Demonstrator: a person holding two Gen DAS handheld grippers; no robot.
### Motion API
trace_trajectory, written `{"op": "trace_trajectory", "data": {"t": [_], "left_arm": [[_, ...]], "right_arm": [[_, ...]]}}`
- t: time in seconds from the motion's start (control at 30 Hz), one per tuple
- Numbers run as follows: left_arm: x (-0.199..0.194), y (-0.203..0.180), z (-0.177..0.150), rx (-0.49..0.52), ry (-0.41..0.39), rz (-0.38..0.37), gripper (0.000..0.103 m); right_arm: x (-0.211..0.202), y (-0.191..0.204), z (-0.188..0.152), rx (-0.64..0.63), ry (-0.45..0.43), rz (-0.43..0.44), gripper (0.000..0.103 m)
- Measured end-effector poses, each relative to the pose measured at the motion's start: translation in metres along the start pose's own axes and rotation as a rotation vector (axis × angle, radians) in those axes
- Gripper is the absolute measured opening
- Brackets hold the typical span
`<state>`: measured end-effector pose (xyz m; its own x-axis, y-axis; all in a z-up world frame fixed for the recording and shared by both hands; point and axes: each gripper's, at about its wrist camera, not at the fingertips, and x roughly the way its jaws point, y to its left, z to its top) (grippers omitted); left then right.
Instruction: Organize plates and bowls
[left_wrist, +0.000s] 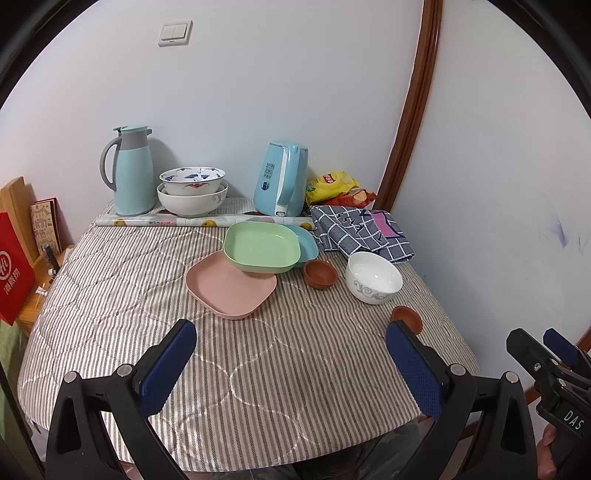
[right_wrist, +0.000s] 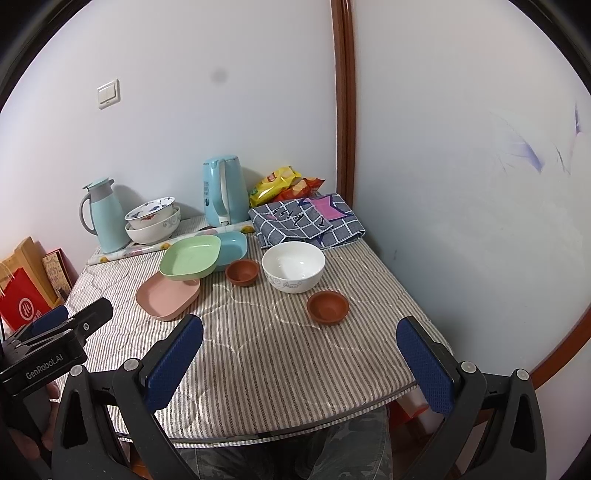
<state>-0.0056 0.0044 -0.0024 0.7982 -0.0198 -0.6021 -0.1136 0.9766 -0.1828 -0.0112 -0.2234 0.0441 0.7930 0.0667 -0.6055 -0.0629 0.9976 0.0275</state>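
Plates and bowls lay unsorted on the striped table as both claws hovered wide open and empty at its near edge; sorting looked unstarted. Nearest the right claw sat a brown bowl, just ahead; beyond it, a white bowl. Ahead of the left claw lay a pink plate, a green plate overlapping its far edge. Next, probably: reach forward.

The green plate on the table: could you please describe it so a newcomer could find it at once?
Start at the light blue kettle by the back wall and come forward onto the striped tablecloth. Three square plates overlap there; the green plate lies on top, tilted across the pink plate and blue plate.
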Motion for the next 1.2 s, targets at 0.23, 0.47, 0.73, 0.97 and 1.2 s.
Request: {"op": "trace_trajectory", "data": {"t": [0.23, 0.47, 0.73, 0.97, 1.2], "left_arm": [[-0.001, 0.001, -0.001, 0.001, -0.006, -0.003, 0.103], [-0.003, 0.000, -0.001, 0.004, -0.012, -0.003, 0.103], [0.000, 0.005, -0.001, 0.004, -0.009, -0.004, 0.103], [0.025, 0.022, 0.003, -0.024, 0.035, 0.015, 0.103], [0.061, 0.035, 0.009, -0.036, 0.097, 0.033, 0.103]], "right_arm": [[-0.001, 0.000, 0.000, -0.001, -0.005, 0.002, 0.103], [-0.002, 0.000, 0.001, -0.004, -0.008, 0.005, 0.103], [0.002, 0.001, 0.004, 0.000, -0.007, 0.015, 0.103], [0.026, 0.007, 0.007, 0.004, 0.023, 0.066, 0.103], [0.063, 0.012, 0.009, -0.001, 0.075, 0.094, 0.103]]}}
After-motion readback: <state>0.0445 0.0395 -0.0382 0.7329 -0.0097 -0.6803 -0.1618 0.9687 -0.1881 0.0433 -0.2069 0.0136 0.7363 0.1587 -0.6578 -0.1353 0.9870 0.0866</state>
